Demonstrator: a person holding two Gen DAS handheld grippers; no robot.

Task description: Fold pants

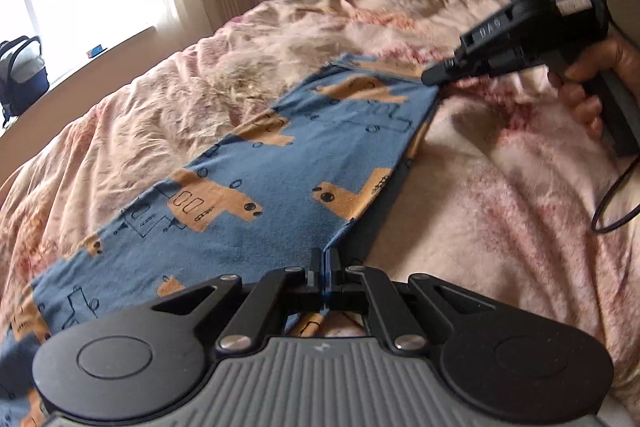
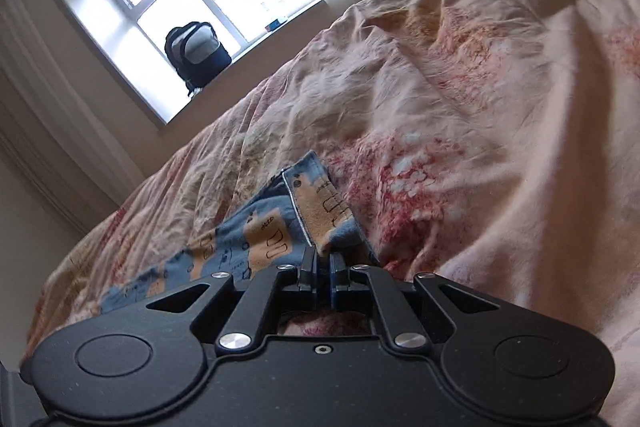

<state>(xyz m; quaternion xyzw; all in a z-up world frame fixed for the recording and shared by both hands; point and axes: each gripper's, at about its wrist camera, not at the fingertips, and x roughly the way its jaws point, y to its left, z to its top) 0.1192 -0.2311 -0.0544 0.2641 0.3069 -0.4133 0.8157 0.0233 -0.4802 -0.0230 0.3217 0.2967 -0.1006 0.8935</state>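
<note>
On the windowsill at the far left sits a dark backpack, well apart from the bed with its rumpled pink floral cover. Across the cover, from the near left edge toward the far right, lie the pants — blue fabric with tan printed shapes, spread mostly flat. The left gripper has its fingers clenched on the near right edge of the pants, the cloth rising in a small fold between them. Farther right, the right gripper — held in a hand with a cable trailing below it — meets the far right corner of the pants. In the right wrist view its fingers are closed on that corner, the hem bunched and standing up just beyond their tips, the rest of the pants trailing away to the left on the bed.
</note>
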